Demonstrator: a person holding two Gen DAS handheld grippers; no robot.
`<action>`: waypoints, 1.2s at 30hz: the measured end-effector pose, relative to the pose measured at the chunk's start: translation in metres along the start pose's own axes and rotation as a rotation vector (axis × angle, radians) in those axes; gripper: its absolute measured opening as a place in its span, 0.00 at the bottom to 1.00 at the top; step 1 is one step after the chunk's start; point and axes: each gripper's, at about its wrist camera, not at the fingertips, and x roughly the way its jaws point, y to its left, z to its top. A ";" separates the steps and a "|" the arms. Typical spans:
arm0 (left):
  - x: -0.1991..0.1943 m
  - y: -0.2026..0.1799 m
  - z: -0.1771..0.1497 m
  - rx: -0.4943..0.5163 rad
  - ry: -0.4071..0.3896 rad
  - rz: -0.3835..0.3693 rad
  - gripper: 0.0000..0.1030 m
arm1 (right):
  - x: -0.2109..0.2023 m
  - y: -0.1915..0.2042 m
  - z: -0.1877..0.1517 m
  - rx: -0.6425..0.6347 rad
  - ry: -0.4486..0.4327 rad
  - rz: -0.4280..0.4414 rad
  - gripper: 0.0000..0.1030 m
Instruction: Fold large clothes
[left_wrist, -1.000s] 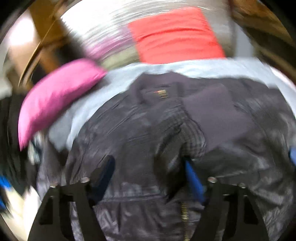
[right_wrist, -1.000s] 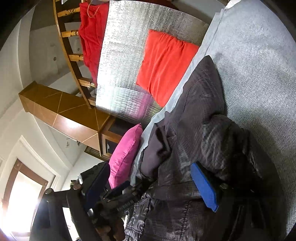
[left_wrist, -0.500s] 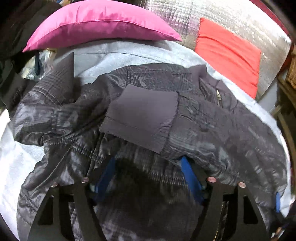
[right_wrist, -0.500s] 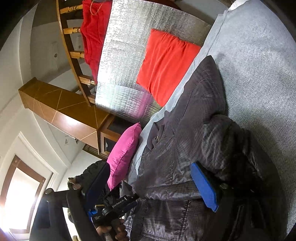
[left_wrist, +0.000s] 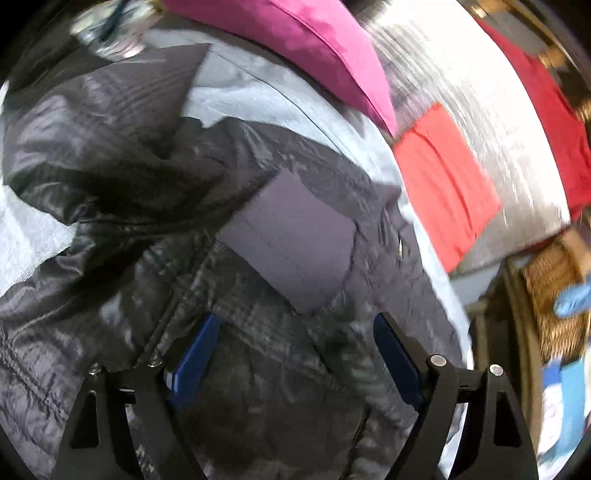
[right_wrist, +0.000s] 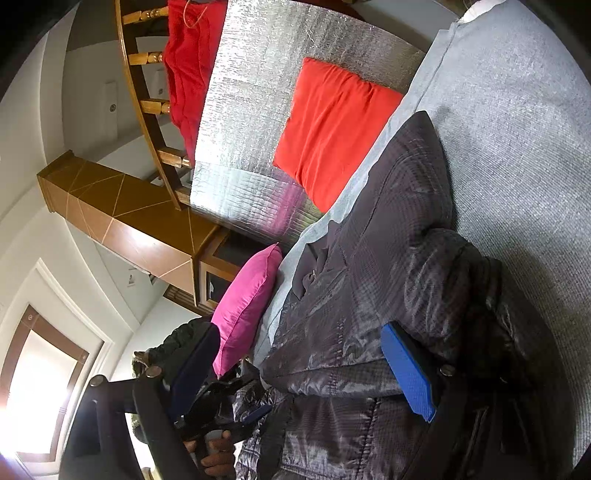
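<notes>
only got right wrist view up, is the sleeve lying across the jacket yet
Observer: yes. The left wrist view shows the sleeve's ribbed cuff lying flat across the front of the jacket.
Operator: is the left gripper holding that cuff
Observer: no. The left gripper sits just short of the cuff. Its jaws have just been opening and stand wide, with jacket fabric between the pads but nothing pinched.
</notes>
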 end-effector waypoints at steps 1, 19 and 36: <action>0.005 -0.001 0.006 -0.015 0.006 0.011 0.86 | 0.000 0.000 0.000 -0.001 0.000 0.000 0.88; -0.004 0.000 -0.008 0.228 -0.100 0.195 0.11 | 0.012 0.028 0.003 -0.055 0.124 -0.179 0.89; 0.009 0.020 -0.024 0.334 -0.158 0.180 0.16 | 0.031 0.053 0.064 -0.096 0.195 -0.340 0.89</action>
